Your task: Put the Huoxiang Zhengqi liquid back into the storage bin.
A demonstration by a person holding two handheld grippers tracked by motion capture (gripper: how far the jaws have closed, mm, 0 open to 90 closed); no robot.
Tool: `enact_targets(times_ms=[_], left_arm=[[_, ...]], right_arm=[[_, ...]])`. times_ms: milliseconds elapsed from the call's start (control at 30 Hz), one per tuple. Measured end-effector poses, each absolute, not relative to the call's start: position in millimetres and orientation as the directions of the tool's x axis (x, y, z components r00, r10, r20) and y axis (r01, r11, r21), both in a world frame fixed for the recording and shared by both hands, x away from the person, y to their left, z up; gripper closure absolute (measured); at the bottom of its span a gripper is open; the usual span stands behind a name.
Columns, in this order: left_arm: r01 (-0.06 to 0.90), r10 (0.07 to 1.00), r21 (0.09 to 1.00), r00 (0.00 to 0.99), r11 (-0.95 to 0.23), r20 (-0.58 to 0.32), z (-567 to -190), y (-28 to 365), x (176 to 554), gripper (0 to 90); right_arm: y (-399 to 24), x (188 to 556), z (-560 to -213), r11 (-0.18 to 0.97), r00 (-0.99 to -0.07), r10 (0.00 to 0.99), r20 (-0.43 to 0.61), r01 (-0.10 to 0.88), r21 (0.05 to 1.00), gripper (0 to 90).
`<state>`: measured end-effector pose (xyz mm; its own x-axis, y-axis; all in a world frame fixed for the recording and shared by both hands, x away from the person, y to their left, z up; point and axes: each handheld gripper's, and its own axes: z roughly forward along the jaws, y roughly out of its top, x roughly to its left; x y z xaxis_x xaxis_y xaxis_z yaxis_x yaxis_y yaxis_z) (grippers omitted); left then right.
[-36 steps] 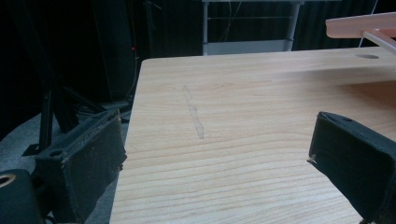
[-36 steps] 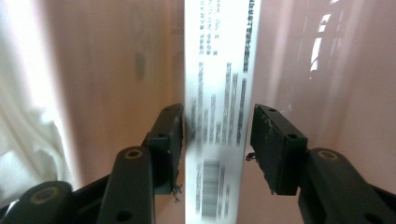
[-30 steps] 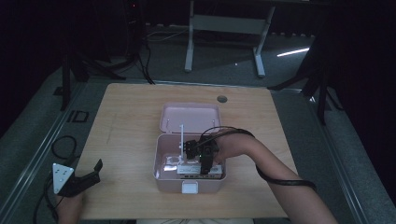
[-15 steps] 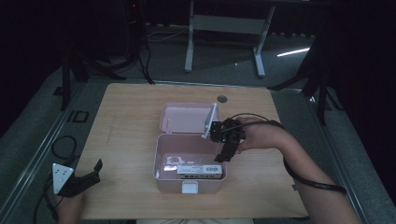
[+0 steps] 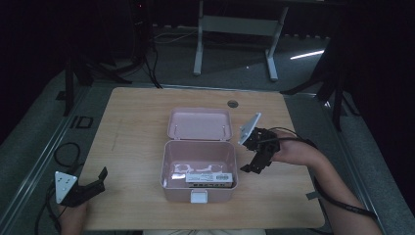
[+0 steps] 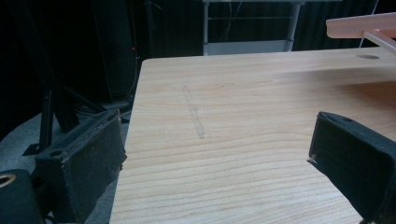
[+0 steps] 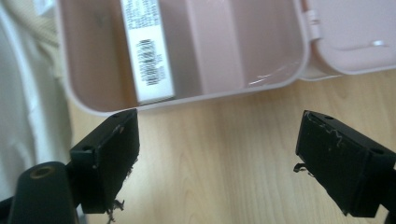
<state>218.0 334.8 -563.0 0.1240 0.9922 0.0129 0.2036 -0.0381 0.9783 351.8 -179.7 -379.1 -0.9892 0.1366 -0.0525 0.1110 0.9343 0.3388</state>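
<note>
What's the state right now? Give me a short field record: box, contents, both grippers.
box: pink box, lid open and laid back on the wooden table
contents: white labelled carton lying flat along the box's near side
right gripper: open, empty, over the table just right of the box
left gripper: open, empty, at the table's near left corner

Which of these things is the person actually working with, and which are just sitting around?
Part of the job: pink box with its lid open; white labelled carton inside it; right gripper, open beside the box.

Just there: left gripper, open at the table's corner; white stand behind the table.
</note>
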Motion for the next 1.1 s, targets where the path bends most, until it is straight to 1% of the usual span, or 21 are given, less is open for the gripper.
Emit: enact_targets(times_ms=[67,133,233,433,500,600,633,667,700,800,867,967,1100], left_arm=[[0.204,0.992,0.978,0.125,-0.037,0.012,-563,335,218,3.7],[0.203,0.992,0.978,0.124,-0.037,0.012,-563,335,218,3.7],[0.204,0.992,0.978,0.124,-0.037,0.011,-563,335,218,3.7],[0.204,0.992,0.978,0.125,-0.039,0.013,-563,335,218,3.7],[0.204,0.992,0.978,0.125,-0.038,0.013,-563,335,218,3.7],[0.205,0.992,0.978,0.125,-0.039,0.013,-563,335,218,3.7],[0.205,0.992,0.978,0.125,-0.039,0.013,-563,335,218,3.7],[0.205,0.992,0.978,0.125,-0.039,0.013,-563,335,218,3.7],[0.205,0.992,0.978,0.125,-0.039,0.013,-563,335,218,3.7],[0.205,0.992,0.978,0.125,-0.040,0.014,-563,335,218,3.7],[0.206,0.992,0.978,0.125,-0.039,0.013,-563,335,218,3.7],[0.205,0.992,0.978,0.125,-0.038,0.012,-563,335,218,3.7],[0.205,0.992,0.978,0.127,-0.039,0.013,-563,335,218,3.7]], right_arm=[[-187,353,-384,0.914,-0.984,0.165,-0.061,0.130,0.385,13.1],[-194,354,-389,0.901,-0.977,0.193,-0.092,0.139,0.411,13.0],[-202,355,-399,0.884,-0.969,0.227,-0.096,0.164,0.438,12.9],[-224,359,-426,0.839,-0.951,0.301,-0.065,0.232,0.492,12.9],[-228,361,-433,0.827,-0.945,0.323,-0.052,0.255,0.500,12.9],[-233,362,-441,0.824,-0.936,0.344,-0.068,0.267,0.500,12.9],[-236,363,-446,0.814,-0.931,0.360,-0.056,0.284,0.507,12.9],[-242,364,-454,0.791,-0.915,0.397,-0.067,0.305,0.531,12.9],[-245,364,-457,0.776,-0.910,0.412,-0.046,0.324,0.541,12.9],[-251,365,-464,0.752,-0.897,0.440,-0.044,0.341,0.564,12.9],[-258,366,-474,0.711,-0.875,0.484,-0.026,0.376,0.594,12.9],[-262,366,-483,0.684,-0.852,0.522,-0.035,0.393,0.615,12.9],[-273,366,-493,0.618,-0.819,0.574,-0.007,0.428,0.660,12.9]])
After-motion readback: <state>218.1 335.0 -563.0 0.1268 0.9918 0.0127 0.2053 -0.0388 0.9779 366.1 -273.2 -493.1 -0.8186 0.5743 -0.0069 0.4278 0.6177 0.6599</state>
